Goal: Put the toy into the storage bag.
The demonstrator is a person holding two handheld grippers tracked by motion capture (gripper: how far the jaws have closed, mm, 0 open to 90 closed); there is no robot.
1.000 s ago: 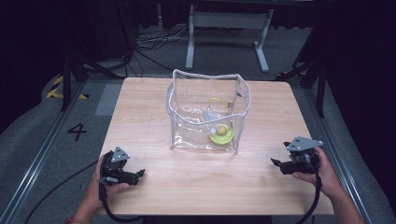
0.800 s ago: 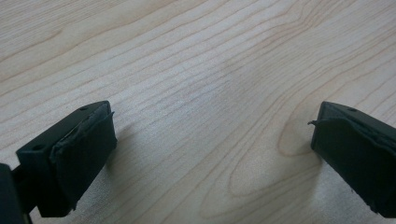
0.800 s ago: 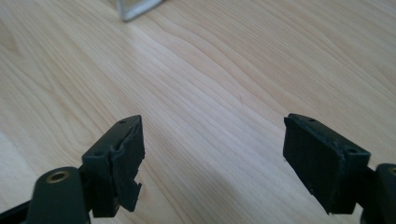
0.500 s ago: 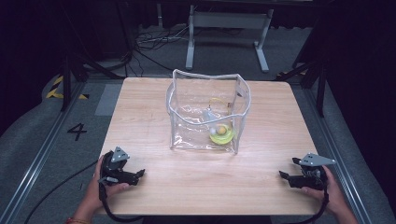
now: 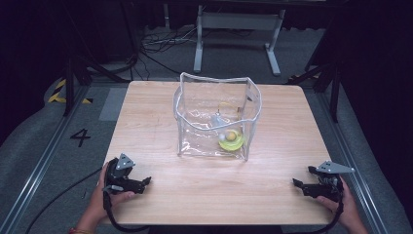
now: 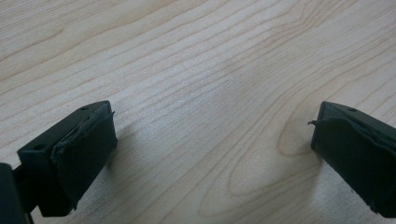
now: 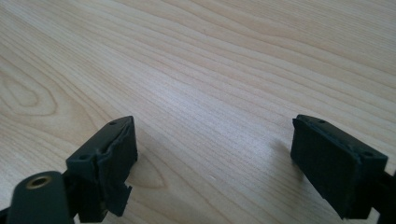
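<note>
A clear plastic bag (image 5: 216, 117) stands open in the middle of the wooden table (image 5: 146, 122). Inside it lie a yellow-green object (image 5: 232, 141) and a small pale ball (image 5: 222, 137). My left gripper (image 5: 144, 182) rests on the table near the front left edge, jaws open with only bare wood between them (image 6: 210, 140). My right gripper (image 5: 298, 184) sits low at the front right, pointing left. Its jaws have just been opening and stand wide apart over bare wood (image 7: 212, 149), with nothing between them.
A metal stand (image 5: 238, 34) and loose cables (image 5: 160, 44) lie on the floor behind the table. A rail (image 5: 44, 156) runs along the floor to the left, beside a painted 4. Dark supports stand at the right.
My right gripper has moved down and toward the front right corner of the table. The left gripper has stayed where it was.
</note>
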